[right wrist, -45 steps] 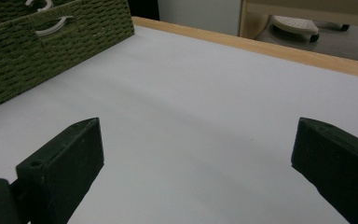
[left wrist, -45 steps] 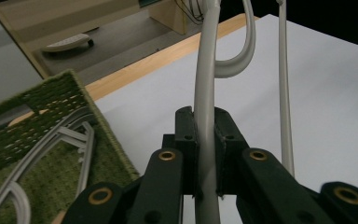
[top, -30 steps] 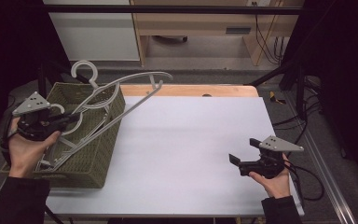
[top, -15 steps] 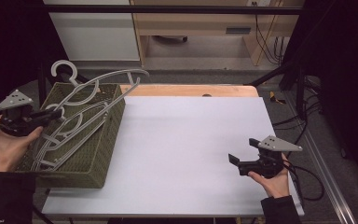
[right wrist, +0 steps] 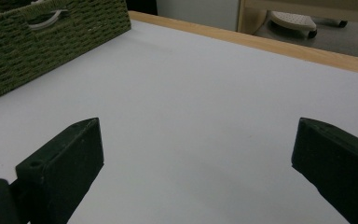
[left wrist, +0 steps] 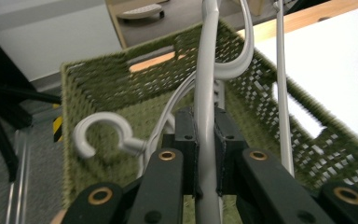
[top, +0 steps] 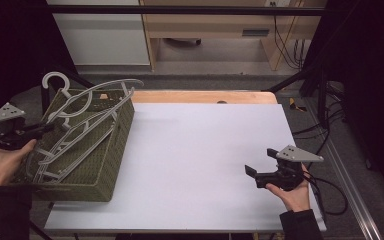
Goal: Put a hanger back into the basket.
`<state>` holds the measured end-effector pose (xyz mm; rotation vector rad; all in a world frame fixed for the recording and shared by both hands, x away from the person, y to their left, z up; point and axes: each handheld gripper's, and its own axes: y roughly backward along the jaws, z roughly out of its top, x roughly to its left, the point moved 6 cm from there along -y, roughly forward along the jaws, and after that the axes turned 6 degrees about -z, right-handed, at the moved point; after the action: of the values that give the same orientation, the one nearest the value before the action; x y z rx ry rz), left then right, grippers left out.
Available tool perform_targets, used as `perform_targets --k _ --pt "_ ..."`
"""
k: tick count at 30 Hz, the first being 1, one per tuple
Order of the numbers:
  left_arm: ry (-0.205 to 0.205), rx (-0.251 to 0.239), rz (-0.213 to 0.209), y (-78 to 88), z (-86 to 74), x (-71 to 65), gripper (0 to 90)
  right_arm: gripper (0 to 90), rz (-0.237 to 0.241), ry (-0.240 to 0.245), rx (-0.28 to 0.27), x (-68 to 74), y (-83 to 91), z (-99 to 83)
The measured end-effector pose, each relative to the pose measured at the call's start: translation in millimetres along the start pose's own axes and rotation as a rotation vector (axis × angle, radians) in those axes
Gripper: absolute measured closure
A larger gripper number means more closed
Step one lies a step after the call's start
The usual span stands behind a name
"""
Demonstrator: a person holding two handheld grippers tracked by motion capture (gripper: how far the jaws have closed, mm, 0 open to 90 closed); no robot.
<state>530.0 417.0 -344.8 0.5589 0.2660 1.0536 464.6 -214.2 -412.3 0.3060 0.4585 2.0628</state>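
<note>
At the left edge of the white table (top: 200, 150) sits a green woven basket (top: 107, 150), tipped so its open top leans toward the person's left hand (top: 0, 162). Several pale grey hangers (top: 87, 117) lie piled in it, their hooks and curved arms poking above the rim. The left claw (left wrist: 205, 140) is clamped tight on the bar of one hanger (left wrist: 206, 93), both black jaws pressed flat against it; another hook (left wrist: 98, 135) curls just beside it. Well apart, near the table's front right corner, the right claw (top: 252, 172) hovers over bare tabletop, held in the right hand (top: 292, 192). Its jaws stand wide apart with nothing between them, pointing toward the basket.
</note>
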Motion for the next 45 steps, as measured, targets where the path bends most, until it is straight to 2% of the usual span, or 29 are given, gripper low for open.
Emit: perform_targets --k 8,11,16,18,21,25,32,36,39,41,45 --pt "0.039 -0.003 0.026 6.7 -14.6 18.6 82.3 2.4 -0.004 0.005 0.003 -0.6 -0.1 -0.4" --pt "0.036 0.018 0.039 9.5 -20.5 24.0 82.3 2.4 -0.002 0.005 0.003 -0.6 -0.7 -0.4" --pt "0.054 0.022 0.057 10.9 -28.6 31.2 82.3 2.4 -0.005 -0.001 0.008 0.4 -1.2 -0.8" --pt "0.044 0.036 0.06 11.0 -31.7 33.4 82.3 2.5 -0.005 0.001 0.008 0.0 -1.4 -0.8" --pt "0.054 0.035 0.069 10.7 -33.6 34.0 82.3 2.5 -0.006 0.0 0.011 0.1 -1.2 -1.1" --pt "0.025 0.07 0.11 8.9 -36.4 35.2 82.2 2.4 -0.004 0.003 0.012 0.3 -1.4 -1.1" --pt "0.01 0.095 0.132 -3.1 -40.2 34.5 82.1 2.4 -0.006 0.003 0.018 1.3 -2.8 -2.1" --pt "-0.013 0.087 0.131 -9.3 -36.1 30.7 82.1 2.4 -0.006 0.005 0.019 1.3 -2.9 -2.2" --pt "-0.021 0.088 0.113 -15.8 -34.4 27.0 82.2 2.4 -0.001 0.01 0.017 0.8 -2.3 -2.1" --pt "-0.012 0.086 0.113 -20.2 -35.9 25.2 82.1 2.4 0.0 0.011 0.018 1.0 -2.0 -2.0" --pt "0.033 0.094 0.1 -24.1 -48.6 28.9 82.1 2.4 0.003 0.011 0.017 1.1 -2.2 -2.0"
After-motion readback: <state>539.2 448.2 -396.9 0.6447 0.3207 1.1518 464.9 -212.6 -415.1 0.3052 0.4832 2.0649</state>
